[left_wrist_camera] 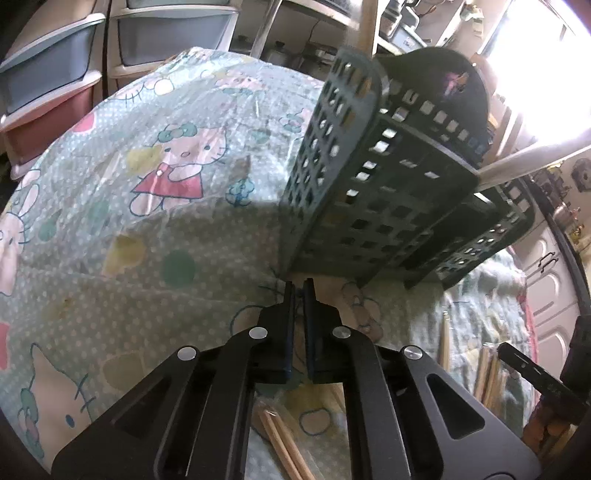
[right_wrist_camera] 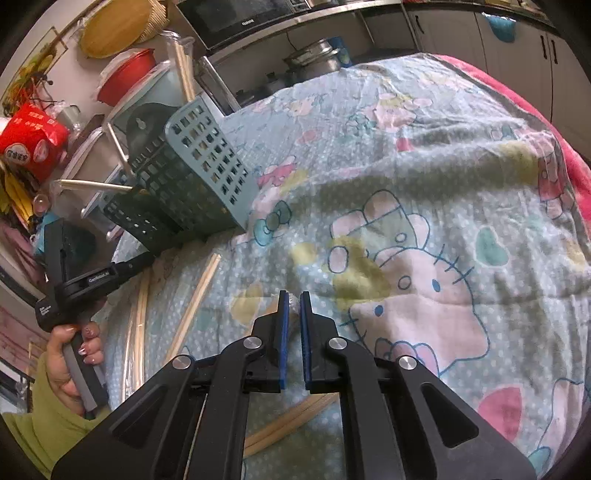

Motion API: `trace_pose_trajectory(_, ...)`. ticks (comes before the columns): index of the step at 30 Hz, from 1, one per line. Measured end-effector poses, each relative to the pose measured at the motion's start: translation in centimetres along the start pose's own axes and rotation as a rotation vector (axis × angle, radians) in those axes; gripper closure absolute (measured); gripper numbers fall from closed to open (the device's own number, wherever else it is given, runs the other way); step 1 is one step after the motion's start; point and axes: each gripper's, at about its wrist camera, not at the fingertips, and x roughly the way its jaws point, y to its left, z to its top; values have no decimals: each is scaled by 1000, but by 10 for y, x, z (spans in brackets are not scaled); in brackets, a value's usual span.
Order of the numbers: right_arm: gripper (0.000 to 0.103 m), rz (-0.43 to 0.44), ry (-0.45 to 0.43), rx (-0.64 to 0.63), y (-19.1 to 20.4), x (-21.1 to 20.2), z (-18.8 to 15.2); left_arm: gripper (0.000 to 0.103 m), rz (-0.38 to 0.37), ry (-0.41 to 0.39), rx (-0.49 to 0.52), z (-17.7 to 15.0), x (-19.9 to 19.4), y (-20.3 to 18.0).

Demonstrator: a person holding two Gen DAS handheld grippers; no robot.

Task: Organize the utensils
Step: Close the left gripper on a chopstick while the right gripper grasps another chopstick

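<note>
A dark green perforated utensil basket [left_wrist_camera: 373,177] stands on the Hello Kitty cloth [left_wrist_camera: 147,206], just ahead of my left gripper [left_wrist_camera: 299,286]. A pale handle [left_wrist_camera: 532,162] pokes out of its top. My left gripper's jaws stand nearly together with a thin gap and nothing visible between them. In the right wrist view the basket [right_wrist_camera: 195,184] stands at the left with pale sticks [right_wrist_camera: 92,184] poking out. My right gripper [right_wrist_camera: 294,295] has its jaws close together around something small and clear at the tips. Wooden chopsticks [right_wrist_camera: 192,302] lie on the cloth, and more [left_wrist_camera: 284,446] lie under the left gripper.
Plastic drawer units [left_wrist_camera: 51,88] stand behind the table at the left. White cabinets [left_wrist_camera: 554,295] stand at the right. A red bowl [right_wrist_camera: 125,74], a red packet [right_wrist_camera: 33,144] and a microwave [right_wrist_camera: 240,14] sit behind the basket. The hand holding the left gripper [right_wrist_camera: 74,295] shows at the left.
</note>
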Motion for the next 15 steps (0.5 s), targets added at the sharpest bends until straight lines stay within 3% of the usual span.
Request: trace_pose_trajectory(15,100,44,-156,-73,27,-49,20,102,-93,-171,46,7,-75,-33)
